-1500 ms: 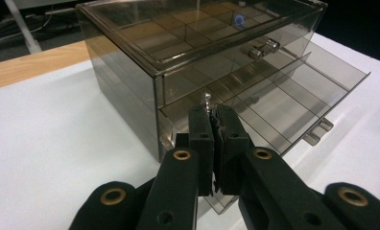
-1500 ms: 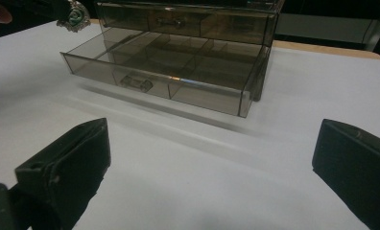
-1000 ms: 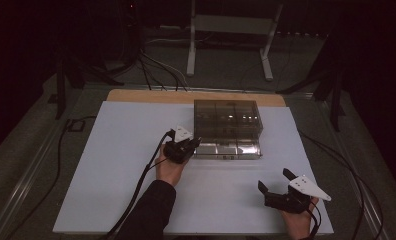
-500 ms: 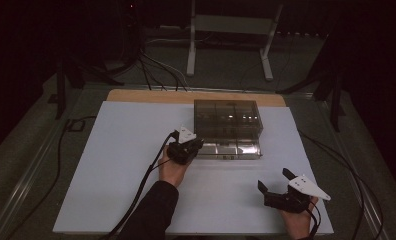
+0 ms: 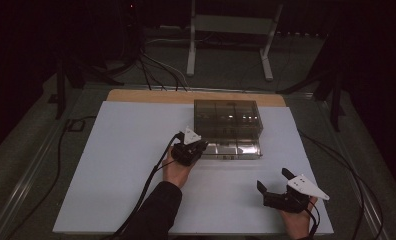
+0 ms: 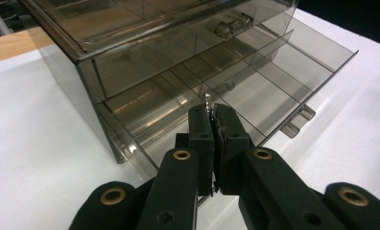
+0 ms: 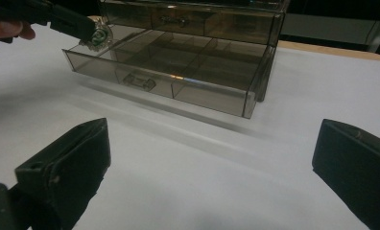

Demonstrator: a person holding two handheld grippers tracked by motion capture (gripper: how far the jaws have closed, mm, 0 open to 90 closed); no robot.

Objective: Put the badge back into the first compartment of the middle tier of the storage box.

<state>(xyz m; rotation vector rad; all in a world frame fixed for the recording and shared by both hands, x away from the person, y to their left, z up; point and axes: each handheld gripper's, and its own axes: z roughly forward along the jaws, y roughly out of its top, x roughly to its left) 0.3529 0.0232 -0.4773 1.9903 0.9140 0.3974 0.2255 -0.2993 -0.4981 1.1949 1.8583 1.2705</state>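
Two claws are over the white desk [image 5: 126, 165]. The left claw [image 6: 211, 112] is closed on a small metal piece [image 6: 207, 99] and holds it above the left end of the open drawer [image 5: 234, 150] of the smoky box [image 5: 228, 116]. The right claw [image 5: 277, 181] is wide open and holds nothing, near the front right of the desk, well apart from the box.

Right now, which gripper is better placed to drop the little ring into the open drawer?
Left. The left gripper holds the small ring right over the open drawer; the right gripper waits open, apart on the table.
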